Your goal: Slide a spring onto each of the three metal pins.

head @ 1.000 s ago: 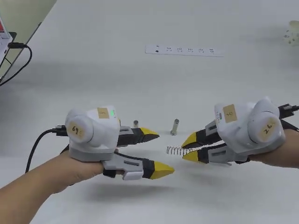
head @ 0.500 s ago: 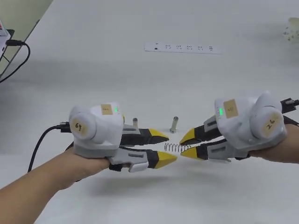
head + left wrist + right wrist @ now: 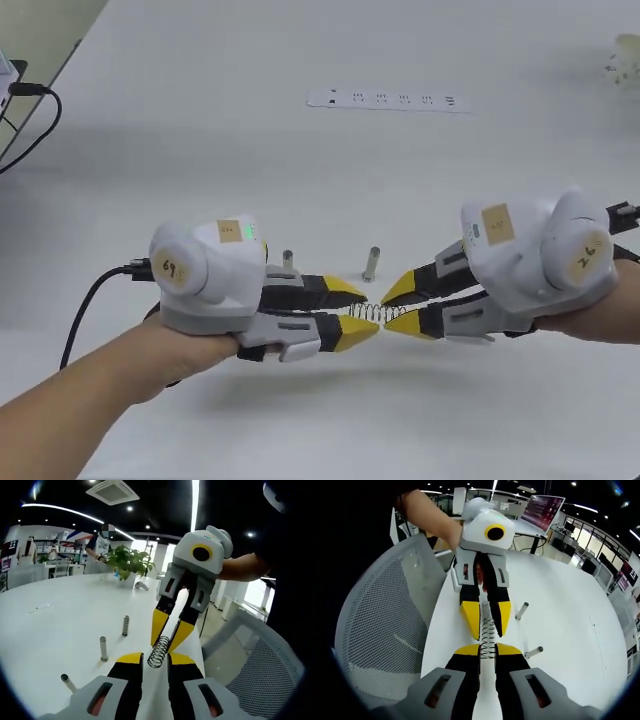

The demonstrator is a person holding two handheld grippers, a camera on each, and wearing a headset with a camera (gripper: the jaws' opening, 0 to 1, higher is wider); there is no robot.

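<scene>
**Spring held level between both tools, pins upright just beyond it**

The right gripper [image 3: 488, 651] had its jaws nearly closed on one end of the spring [image 3: 488, 622], clamping it. The left gripper [image 3: 156, 659] faced it tip to tip, with its jaws narrowly parted around the spring's other end. Whether they were actually pressing on the coil could not be told.

The spring hung above the table [image 3: 300, 160] with its long axis level, running from one tool straight to the other along the table's near side.

The pins stood upright, at right angles to that axis. One bare pin [image 3: 371, 263] was just beyond the spring toward the table's far edge, about level with the gap between the two sets of tips. A second bare pin [image 3: 288, 259] stood behind the left gripper's jaws. In the left gripper view a third pin [image 3: 125, 625], farther off, looked to be wearing a coil.

The bare pin behind the gap seemed about equally near to either tool. Before the spring could drop over it, the spring would probably have to be turned on end.
</scene>
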